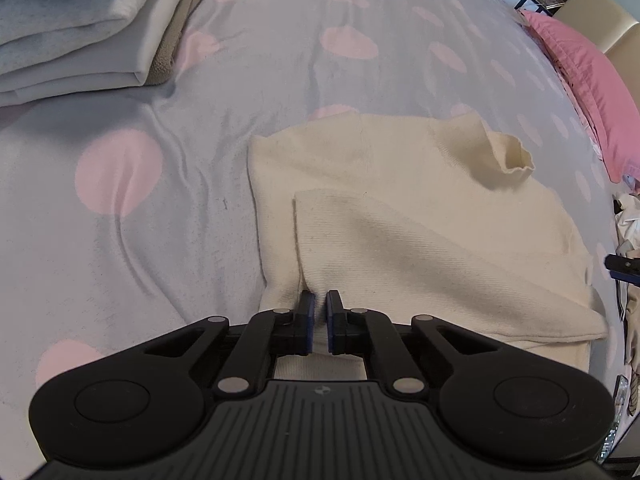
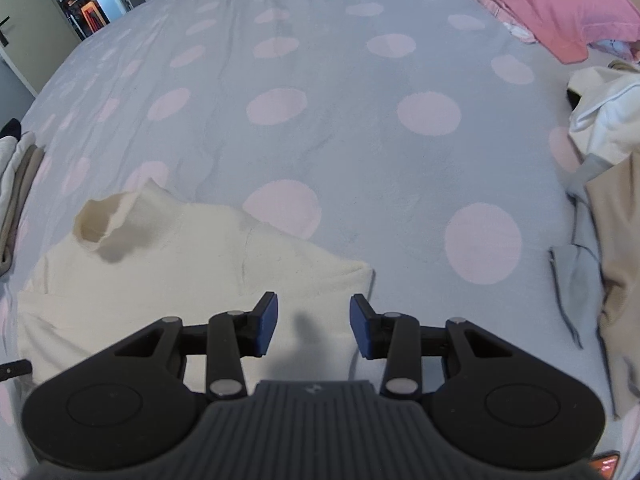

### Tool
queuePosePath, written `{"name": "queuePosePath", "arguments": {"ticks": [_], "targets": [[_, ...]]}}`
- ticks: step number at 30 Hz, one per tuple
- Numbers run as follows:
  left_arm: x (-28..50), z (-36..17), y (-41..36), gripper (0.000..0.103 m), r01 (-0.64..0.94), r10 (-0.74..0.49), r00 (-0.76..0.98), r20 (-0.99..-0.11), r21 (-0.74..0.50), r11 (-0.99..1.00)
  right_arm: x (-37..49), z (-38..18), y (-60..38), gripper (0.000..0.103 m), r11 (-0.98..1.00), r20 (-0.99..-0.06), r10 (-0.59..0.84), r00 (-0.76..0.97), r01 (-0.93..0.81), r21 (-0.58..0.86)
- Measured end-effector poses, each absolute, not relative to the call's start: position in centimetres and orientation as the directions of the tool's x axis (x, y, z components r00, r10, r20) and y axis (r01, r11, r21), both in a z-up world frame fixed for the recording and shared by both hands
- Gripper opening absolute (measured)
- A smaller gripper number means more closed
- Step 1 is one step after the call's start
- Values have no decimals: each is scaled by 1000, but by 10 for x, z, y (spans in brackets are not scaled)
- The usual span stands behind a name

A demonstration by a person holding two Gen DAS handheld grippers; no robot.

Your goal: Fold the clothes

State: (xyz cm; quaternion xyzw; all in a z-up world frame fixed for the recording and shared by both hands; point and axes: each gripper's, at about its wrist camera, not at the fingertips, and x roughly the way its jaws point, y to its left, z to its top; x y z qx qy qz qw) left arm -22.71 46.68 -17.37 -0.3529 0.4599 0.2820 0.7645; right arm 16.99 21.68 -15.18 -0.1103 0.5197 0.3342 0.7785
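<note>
Sweater (image 1: pixel 400 184) on polka-dot bedspread (image 1: pixel 160 200)

Left tongs (image 1: pixel 319 305) pinched, right tongs (image 2: pixel 313 312) apart.

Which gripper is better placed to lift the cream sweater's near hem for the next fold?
Left. The left gripper is already pinched shut on the cream sweater at its near hem; the right gripper hangs open above it.

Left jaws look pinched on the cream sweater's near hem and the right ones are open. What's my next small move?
Probably lower the right gripper and close it on the hem of the cream sweater beneath it. The left gripper already pinches its side, so both near corners can be lifted together for the fold.
</note>
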Motion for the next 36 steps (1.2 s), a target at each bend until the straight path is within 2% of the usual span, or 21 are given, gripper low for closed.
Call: {"name": "queuePosePath", "arguments": {"ticks": [7,8,9,10,11,20,22,25,26,30,31,32,33,36], "targets": [[-224,-176,470,2,-753,101,417,-903,-281,595,181,-182,239,44,774,-908,379,178,-599,205],[-223,-175,470,2,-752,104,415,-904,-276,598,180,-185,242,42,774,-911,372,178,-601,199],[-223,-174,469,1,-751,108,413,-904,-271,602,179,-188,245,32,773,-913,366,179,-605,191],[-222,-173,468,1,-750,112,411,-905,-265,606,178,-186,247,15,767,-911,366,189,-615,181],[-222,-171,467,1,-748,115,410,-905,-261,610,177,-184,250,6,762,-909,366,198,-625,171],[-233,-145,472,0,-755,86,373,-924,-248,607,181,-158,244,0,794,-852,412,322,-586,163],[-235,-150,475,0,-762,99,344,-934,-216,610,182,-162,245,0,788,-856,409,316,-596,156],[-240,-160,480,1,-772,64,374,-925,-272,574,184,-168,241,1,787,-876,395,278,-594,166],[-241,-161,482,1,-774,57,384,-922,-288,564,183,-169,239,4,791,-880,387,274,-589,165],[-245,-149,491,8,-769,97,440,-893,-319,555,181,-160,235,7,780,-882,396,255,-601,177],[-244,-147,492,13,-766,113,452,-885,-320,558,180,-159,234,14,777,-885,394,247,-604,177],[-242,-145,494,15,-763,129,464,-877,-321,562,180,-158,233,27,774,-889,391,239,-607,177],[-240,-143,495,16,-760,144,473,-869,-319,566,179,-158,232,31,774,-895,382,231,-608,174],[-229,-149,494,16,-754,161,476,-865,-307,581,177,-159,223,32,770,-910,369,190,-611,185]]}}
